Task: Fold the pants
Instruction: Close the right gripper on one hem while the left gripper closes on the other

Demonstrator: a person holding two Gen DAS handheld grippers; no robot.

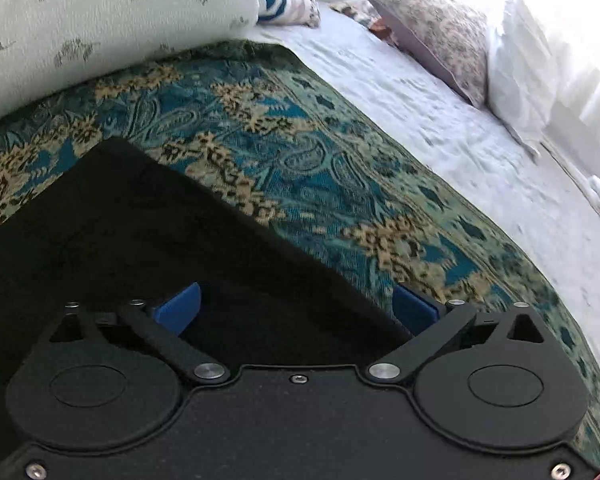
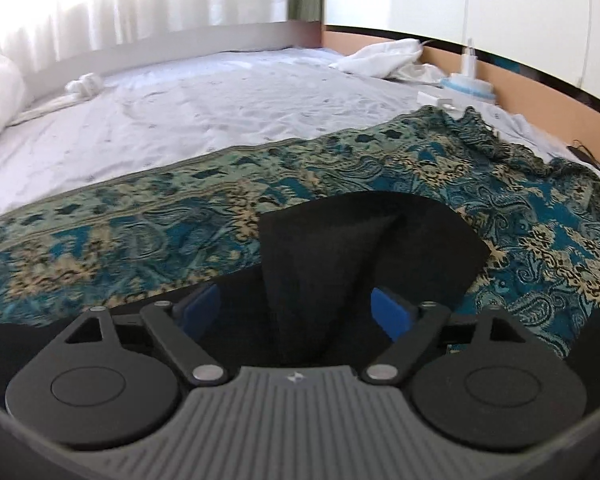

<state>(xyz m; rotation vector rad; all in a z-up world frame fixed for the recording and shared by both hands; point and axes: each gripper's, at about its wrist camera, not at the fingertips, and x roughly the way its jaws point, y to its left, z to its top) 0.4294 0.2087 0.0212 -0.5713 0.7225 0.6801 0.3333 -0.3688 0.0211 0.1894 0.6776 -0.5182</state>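
The black pants [image 1: 148, 224] lie flat on a teal paisley bedspread [image 1: 300, 128]. My left gripper [image 1: 296, 308] is open, its blue fingers [image 1: 180, 306] spread wide just above the pants' near edge, holding nothing. In the right wrist view the pants [image 2: 364, 248] show a raised, folded end between the blue fingers [image 2: 392, 314]. My right gripper [image 2: 296, 312] is open around that fold, its jaws apart and not pressing the cloth.
A floral pillow [image 1: 100, 16] lies beyond the pants on the left. More pillows [image 1: 440, 36] line the white sheet [image 1: 440, 128]. In the right wrist view a crumpled white cloth [image 2: 384, 58], a charger [image 2: 436, 100] and the wooden bed frame [image 2: 540, 92] are at the far right.
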